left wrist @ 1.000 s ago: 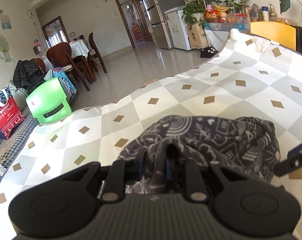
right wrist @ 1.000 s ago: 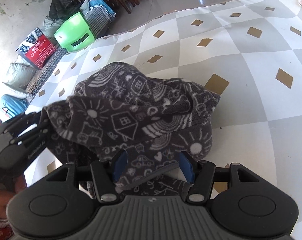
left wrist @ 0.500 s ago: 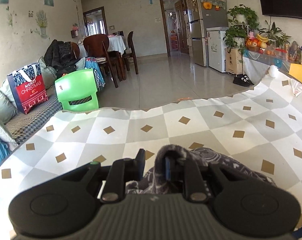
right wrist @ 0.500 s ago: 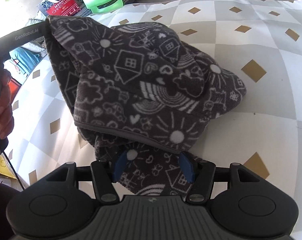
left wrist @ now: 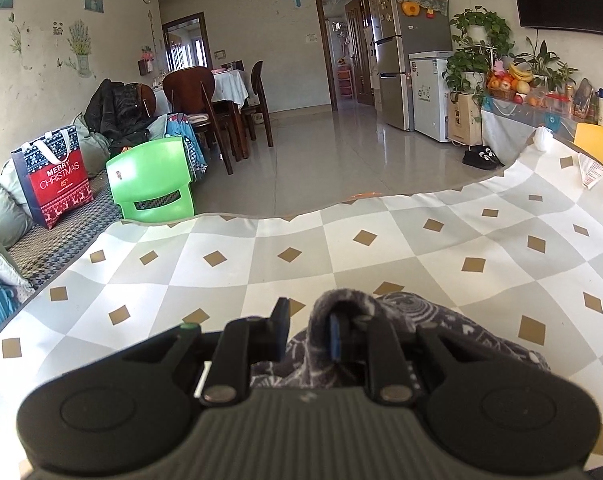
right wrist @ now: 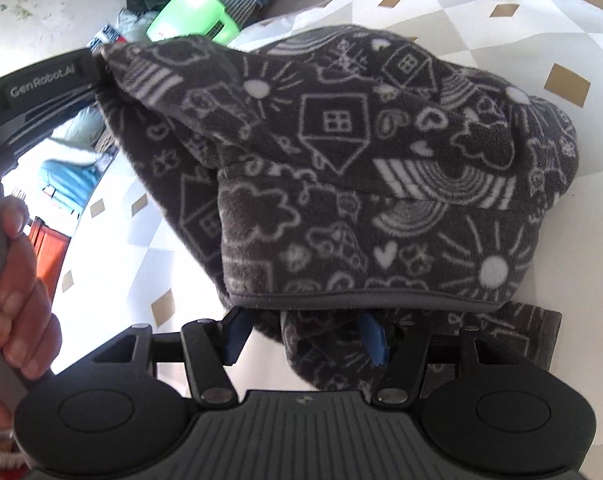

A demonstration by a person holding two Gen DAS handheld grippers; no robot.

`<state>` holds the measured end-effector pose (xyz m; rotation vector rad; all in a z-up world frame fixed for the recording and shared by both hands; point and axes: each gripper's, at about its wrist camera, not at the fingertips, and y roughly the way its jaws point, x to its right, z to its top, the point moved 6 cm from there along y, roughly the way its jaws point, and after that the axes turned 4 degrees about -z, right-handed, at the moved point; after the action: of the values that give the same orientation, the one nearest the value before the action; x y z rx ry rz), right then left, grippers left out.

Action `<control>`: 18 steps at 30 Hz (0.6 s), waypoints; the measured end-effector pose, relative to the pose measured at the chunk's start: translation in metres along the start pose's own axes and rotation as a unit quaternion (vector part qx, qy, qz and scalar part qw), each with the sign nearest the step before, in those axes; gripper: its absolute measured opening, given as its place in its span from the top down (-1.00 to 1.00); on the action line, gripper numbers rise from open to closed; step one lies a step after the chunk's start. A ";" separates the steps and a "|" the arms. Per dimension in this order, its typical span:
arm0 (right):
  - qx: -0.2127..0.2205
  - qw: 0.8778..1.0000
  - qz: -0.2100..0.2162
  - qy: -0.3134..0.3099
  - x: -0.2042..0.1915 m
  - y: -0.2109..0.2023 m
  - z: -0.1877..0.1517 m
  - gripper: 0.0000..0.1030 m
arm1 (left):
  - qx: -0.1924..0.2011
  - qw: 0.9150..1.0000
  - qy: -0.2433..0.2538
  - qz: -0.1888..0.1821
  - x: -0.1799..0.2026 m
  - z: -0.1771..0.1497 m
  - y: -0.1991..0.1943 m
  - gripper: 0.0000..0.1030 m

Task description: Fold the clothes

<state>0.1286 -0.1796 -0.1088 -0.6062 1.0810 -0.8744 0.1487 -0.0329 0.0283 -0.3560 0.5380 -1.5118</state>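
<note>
A dark grey fleece garment printed with white houses, suns and rainbows lies bunched on the checked tablecloth. My left gripper is shut on one corner of it and holds that corner raised at the upper left. In the left wrist view the fleece garment is pinched in the left gripper and drapes over the right finger. My right gripper is open just under the garment's bound hem. A lower layer of fleece lies between its blue pads, not pressed.
A person's hand grips the left gripper's handle. Beyond the tablecloth's far edge stand a green plastic stool, a red Christmas bag and dining chairs. A paper lies at the table's right end.
The left gripper has lifted the garment corner and rolled level, then held still. The right gripper has dropped closer to the garment, and the hem now sits right over its fingertips.
</note>
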 end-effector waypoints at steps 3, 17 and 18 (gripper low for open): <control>0.000 1.000 0.000 0.011 -0.002 0.006 -0.005 -0.01 | -0.002 1.000 -0.004 -0.001 0.000 0.000 0.001 0.66; 0.019 0.996 -0.081 -0.030 0.000 0.010 -0.012 0.81 | -0.003 0.999 -0.018 0.043 -0.016 -0.001 0.003 0.66; 0.026 0.996 -0.084 -0.032 0.002 0.005 -0.010 0.81 | -0.002 0.999 -0.020 0.049 -0.020 0.000 0.002 0.66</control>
<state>0.1214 -0.1785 -0.1176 -0.6851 0.9562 -1.0191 0.1509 -0.0131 0.0293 -0.3562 0.5197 -1.4073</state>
